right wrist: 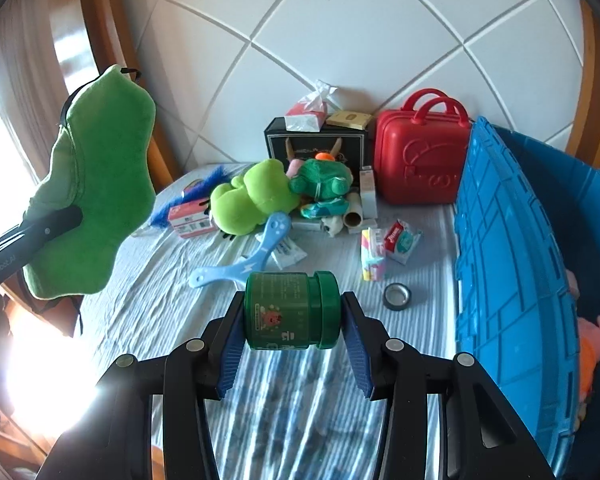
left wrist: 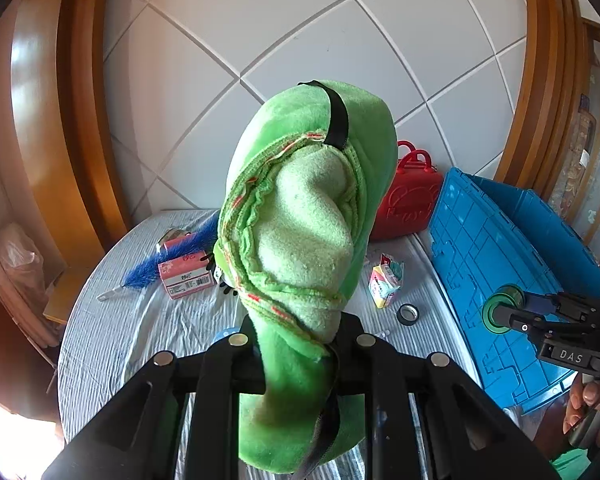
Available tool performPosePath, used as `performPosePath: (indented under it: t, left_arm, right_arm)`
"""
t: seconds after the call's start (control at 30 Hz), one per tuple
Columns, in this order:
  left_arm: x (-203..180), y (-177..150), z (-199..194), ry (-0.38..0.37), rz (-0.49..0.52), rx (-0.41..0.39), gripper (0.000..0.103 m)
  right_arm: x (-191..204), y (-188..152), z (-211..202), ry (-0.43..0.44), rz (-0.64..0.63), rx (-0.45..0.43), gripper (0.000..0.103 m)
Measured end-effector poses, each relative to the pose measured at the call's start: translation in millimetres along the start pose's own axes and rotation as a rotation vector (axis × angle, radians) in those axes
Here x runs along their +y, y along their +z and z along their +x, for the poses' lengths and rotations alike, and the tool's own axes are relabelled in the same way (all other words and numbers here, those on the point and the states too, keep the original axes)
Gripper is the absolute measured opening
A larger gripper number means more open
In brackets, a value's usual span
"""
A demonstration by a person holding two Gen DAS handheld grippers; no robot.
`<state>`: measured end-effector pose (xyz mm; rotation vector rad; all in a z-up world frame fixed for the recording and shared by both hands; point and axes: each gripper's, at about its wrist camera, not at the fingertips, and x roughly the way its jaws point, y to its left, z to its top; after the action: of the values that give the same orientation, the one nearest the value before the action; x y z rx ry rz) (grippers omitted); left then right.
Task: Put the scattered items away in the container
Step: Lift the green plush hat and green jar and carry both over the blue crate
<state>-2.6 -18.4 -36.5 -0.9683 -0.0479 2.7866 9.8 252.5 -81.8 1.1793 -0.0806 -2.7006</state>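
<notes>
My left gripper (left wrist: 296, 344) is shut on a green plush eye mask (left wrist: 300, 216) with a black strap, which stands up in front of the left wrist camera. From the right wrist view the same mask (right wrist: 96, 184) hangs at the left, above the striped table. My right gripper (right wrist: 293, 312) is shut on a green jar (right wrist: 290, 310) lying sideways between the blue pads, lid to the right. That jar (left wrist: 502, 310) also shows at the right in the left wrist view. The blue crate (right wrist: 512, 264) stands at the right, with a pink and orange plush inside.
A pile at the back holds a green frog plush (right wrist: 252, 200), a dark green plush (right wrist: 320, 184), a black box (right wrist: 316, 140) and a red case (right wrist: 420, 160). Tissue packs (right wrist: 384, 248), a tape roll (right wrist: 397, 296), a blue brush (right wrist: 240, 264) and a pink box (right wrist: 190, 220) lie on the cloth.
</notes>
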Motion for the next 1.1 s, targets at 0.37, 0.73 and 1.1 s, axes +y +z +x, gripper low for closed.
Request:
performPosePath:
  t: [0.37,0.73,1.1]
  left_arm:
    - [-23.5,3.9,-29.4,0.037,0.004,-0.029,0.019]
    - [-45.7,10.9,-47.6,0.056,0.027,-0.058,0.019]
    - [-79.2,16.6,-45.1,0.058,0.056,-0.046,0.019]
  right_arm:
    - [-11.3,9.9,-39.1,0.030,-0.023,-0.044,0.045]
    - [-17.3,18.2,-70.2,0.066,-0.046,-0.104,0.045]
    - [-42.6,18.3,-89.9,0.074,-0.036,-0.132,0.045]
